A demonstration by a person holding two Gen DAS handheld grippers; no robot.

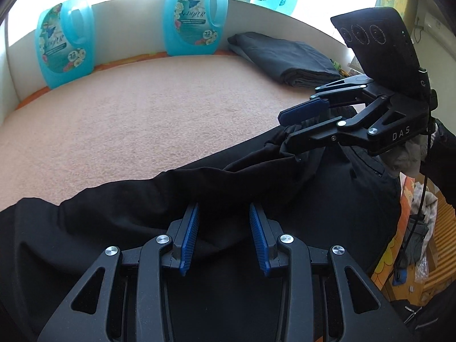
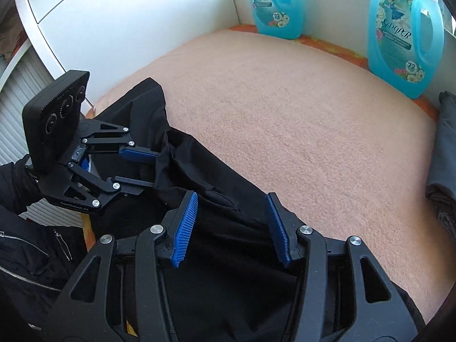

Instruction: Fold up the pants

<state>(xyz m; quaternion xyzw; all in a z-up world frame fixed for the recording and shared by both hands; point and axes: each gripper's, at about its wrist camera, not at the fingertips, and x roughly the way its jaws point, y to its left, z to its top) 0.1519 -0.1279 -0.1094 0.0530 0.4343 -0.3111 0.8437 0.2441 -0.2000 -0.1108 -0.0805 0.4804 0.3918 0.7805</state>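
Note:
Black pants [image 1: 256, 176] lie rumpled along the near edge of a peach blanket [image 1: 142, 114]; they also show in the right wrist view [image 2: 199, 171]. My left gripper [image 1: 223, 239] is open, its blue pads on either side of a fold of the black cloth. In the right wrist view the left gripper [image 2: 151, 168] reaches into the cloth. My right gripper [image 2: 232, 228] is open over the waist end of the pants. In the left wrist view the right gripper [image 1: 287, 122] has its fingers apart around bunched fabric.
Two turquoise detergent jugs [image 1: 65, 45] [image 1: 196, 17] stand at the back by the white wall. A folded grey garment [image 1: 287, 57] lies at the back right; it shows at the right edge in the right wrist view [image 2: 444, 148]. The bed edge drops off on the right.

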